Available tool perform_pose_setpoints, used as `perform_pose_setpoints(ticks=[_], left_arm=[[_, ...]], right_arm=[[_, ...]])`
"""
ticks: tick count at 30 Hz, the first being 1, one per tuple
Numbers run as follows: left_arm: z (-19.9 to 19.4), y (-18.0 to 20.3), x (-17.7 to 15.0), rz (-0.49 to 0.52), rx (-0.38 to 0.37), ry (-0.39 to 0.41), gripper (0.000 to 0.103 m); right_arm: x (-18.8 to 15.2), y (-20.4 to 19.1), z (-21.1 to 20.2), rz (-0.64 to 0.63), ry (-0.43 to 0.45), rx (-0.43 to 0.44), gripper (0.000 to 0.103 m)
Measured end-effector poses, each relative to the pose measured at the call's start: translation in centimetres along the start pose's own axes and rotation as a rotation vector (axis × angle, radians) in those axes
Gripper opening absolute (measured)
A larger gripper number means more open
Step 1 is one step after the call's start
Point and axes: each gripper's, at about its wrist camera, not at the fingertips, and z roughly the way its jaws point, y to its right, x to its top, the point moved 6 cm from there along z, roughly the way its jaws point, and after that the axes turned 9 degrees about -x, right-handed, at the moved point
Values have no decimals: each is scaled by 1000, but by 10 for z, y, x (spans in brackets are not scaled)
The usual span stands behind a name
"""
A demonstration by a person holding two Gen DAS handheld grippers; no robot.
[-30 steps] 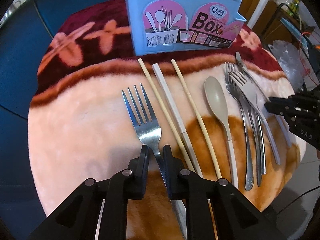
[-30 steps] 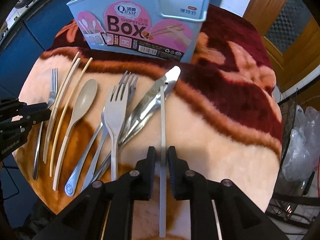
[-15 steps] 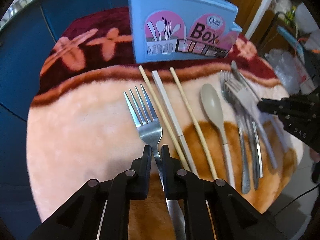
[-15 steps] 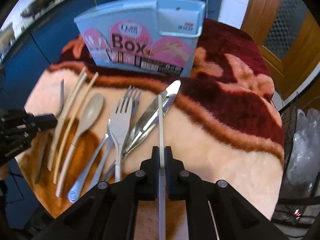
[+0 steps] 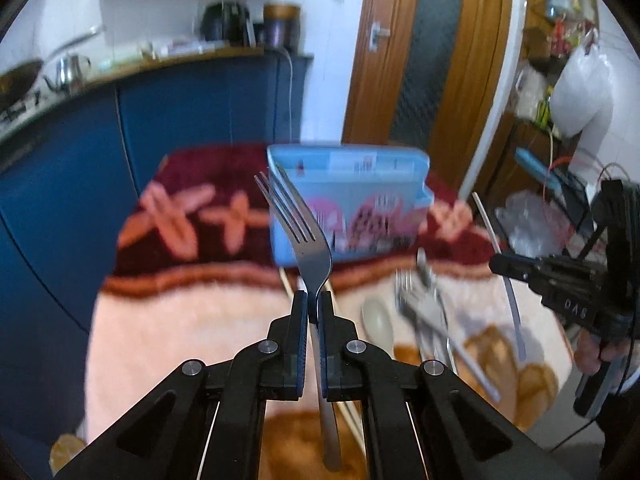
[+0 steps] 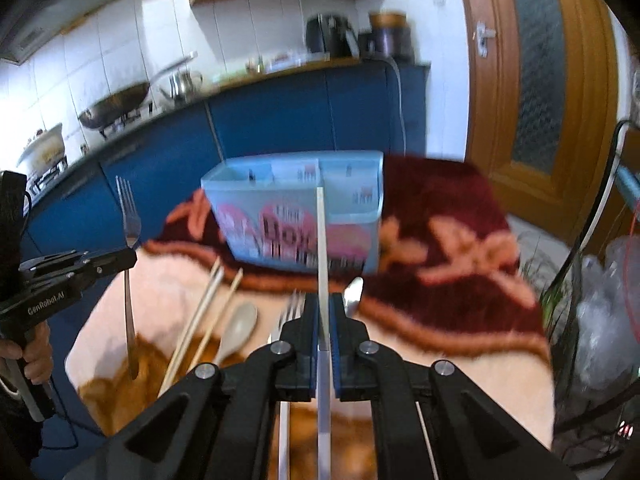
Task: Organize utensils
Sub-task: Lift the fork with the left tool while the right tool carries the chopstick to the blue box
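I lifted both off the rug: left gripper (image 5: 314,308) pinches the fork (image 5: 310,240) neck, right gripper (image 6: 324,312) the chopstick (image 6: 322,248). Hard, thin, slippery.

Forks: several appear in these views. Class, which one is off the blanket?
The steel fork clamped in the left tongs, held upright with tines up before the blue box. The other forks lie flat on the blanket.
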Motion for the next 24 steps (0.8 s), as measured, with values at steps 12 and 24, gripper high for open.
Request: perform_pose_setpoints(ticks=[12,24], left_arm=[[-10,-6,90,-4,29,202,2],[-12,-6,163,26,53,290,2]], right_arm=[[51,1,-6,56,216,8,7],[85,16,15,101,280,14,7]])
